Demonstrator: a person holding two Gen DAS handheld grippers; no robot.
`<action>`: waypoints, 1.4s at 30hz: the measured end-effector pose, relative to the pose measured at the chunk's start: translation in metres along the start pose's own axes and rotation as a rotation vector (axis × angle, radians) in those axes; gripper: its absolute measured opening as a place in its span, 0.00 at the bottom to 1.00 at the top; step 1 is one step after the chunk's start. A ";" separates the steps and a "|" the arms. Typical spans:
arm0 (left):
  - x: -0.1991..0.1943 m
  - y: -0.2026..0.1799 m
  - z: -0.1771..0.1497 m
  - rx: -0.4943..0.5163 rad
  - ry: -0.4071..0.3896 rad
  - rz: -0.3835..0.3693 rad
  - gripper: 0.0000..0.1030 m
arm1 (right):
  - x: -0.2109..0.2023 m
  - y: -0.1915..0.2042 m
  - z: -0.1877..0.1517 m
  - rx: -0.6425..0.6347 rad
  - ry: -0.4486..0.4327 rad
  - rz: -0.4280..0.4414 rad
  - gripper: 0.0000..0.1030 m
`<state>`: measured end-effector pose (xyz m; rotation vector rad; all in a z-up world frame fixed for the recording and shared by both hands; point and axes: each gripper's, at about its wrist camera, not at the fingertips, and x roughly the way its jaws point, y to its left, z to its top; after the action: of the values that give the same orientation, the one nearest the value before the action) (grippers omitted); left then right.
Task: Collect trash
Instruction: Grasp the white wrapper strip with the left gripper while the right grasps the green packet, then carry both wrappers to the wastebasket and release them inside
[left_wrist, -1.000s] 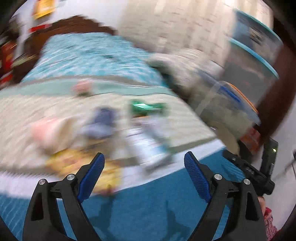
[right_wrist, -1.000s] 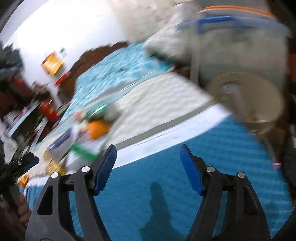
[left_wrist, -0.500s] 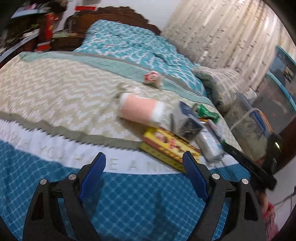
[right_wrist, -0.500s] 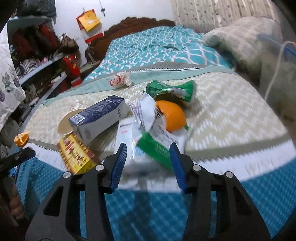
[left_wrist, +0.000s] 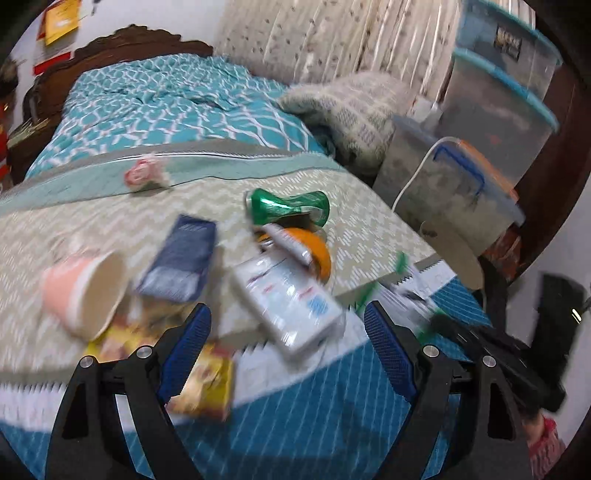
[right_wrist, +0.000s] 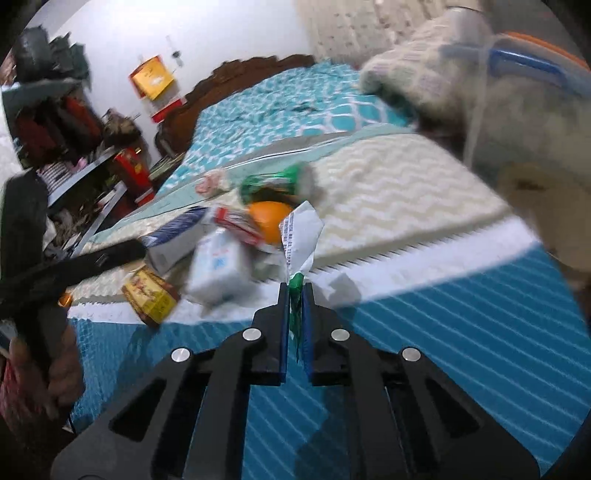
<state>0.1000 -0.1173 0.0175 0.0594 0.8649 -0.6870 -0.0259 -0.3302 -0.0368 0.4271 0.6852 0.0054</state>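
Right fingers (right_wrist: 294, 291): pinched tight on a green and white wrapper (right_wrist: 300, 236). They have just been closing on it.
Left fingers (left_wrist: 284, 343): spread wide, nothing between them. They hang over the near end of the trash pile.
Wrapper: its green end is in the pinch. The white part sticks up and out over the bed (right_wrist: 480, 332).
Other trash: a pink cup (left_wrist: 83, 291), a blue box (left_wrist: 181, 256), a white pack (left_wrist: 290, 302), a yellow box (left_wrist: 201, 373), an orange (left_wrist: 312, 251) and a green can (left_wrist: 288, 206) lie close together on the bed.
How to do it well: I think the wrapper should be lifted slowly and straight up, so it does not tear or drag the pack along.
Watch out: the grip is only on a thin end, so it may slip.
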 end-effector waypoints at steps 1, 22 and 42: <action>0.017 -0.004 0.010 -0.013 0.032 -0.003 0.78 | -0.005 -0.010 -0.002 0.025 -0.003 -0.003 0.09; 0.072 -0.096 0.078 -0.108 0.057 -0.232 0.04 | -0.056 -0.153 0.023 0.308 -0.188 -0.015 0.09; 0.159 -0.180 0.098 -0.064 0.200 -0.343 0.04 | 0.028 -0.131 0.019 0.208 0.244 0.268 0.27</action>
<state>0.1339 -0.3736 0.0079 -0.0815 1.1022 -0.9850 -0.0099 -0.4532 -0.0908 0.7243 0.8673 0.2451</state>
